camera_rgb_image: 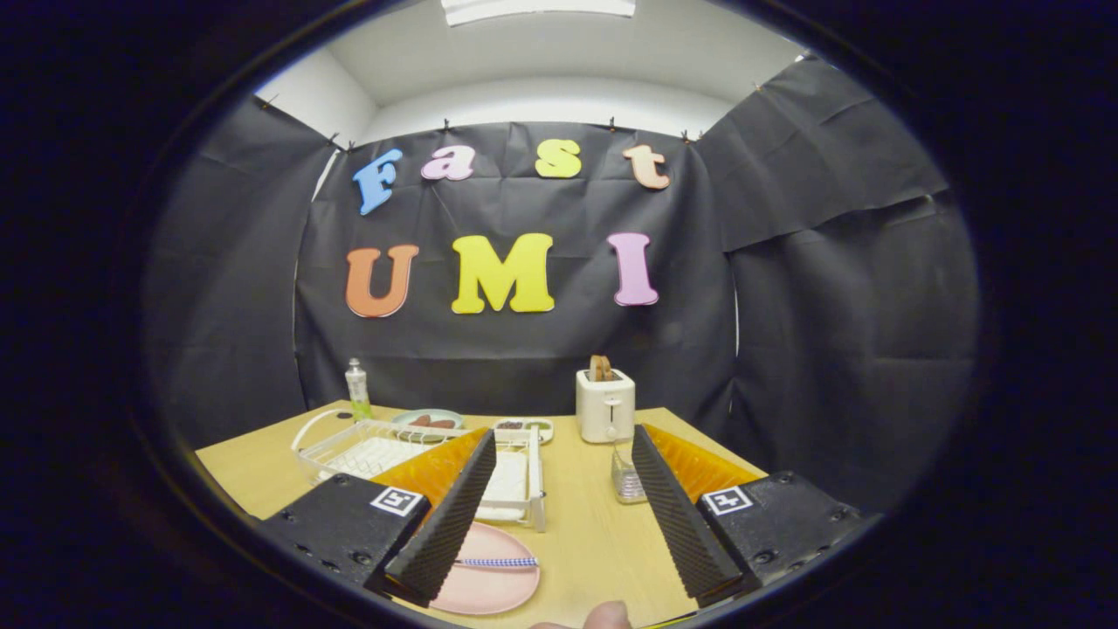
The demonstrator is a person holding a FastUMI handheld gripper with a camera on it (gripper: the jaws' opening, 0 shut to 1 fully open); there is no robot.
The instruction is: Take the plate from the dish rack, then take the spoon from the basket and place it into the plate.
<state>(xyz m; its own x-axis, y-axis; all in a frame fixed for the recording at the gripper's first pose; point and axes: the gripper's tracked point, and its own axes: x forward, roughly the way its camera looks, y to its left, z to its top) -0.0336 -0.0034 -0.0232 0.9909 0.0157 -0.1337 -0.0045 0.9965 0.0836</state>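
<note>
In the gripper view, the gripper (563, 441) hovers above a light wooden table (585, 542) with its two fingers spread wide and nothing between them. A pink plate (493, 581) lies flat on the table near the base of the left finger, which covers part of its near edge. A spoon (498, 562) with a blue-and-white checked handle rests across the plate, its handle lying roughly crosswise to the fingers. Just beyond the plate stands a white dish rack (515, 480), partly hidden behind the left finger. Further to the left sits a white wire basket (362, 445) with a curved handle. Behind the basket a small clear bottle (357, 389) with a green base stands upright, and beside it a pale green plate (428, 419) holds some brown food. A small white tray (524, 427) with dark items lies near the far edge of the table. A white toaster (604, 404) with a slice of bread standing in its slot sits beyond the fingers, and a clear glass (625, 479) stands just in front of it, close to the right finger. A fingertip (607, 616) of a person shows below the table's near edge.
</note>
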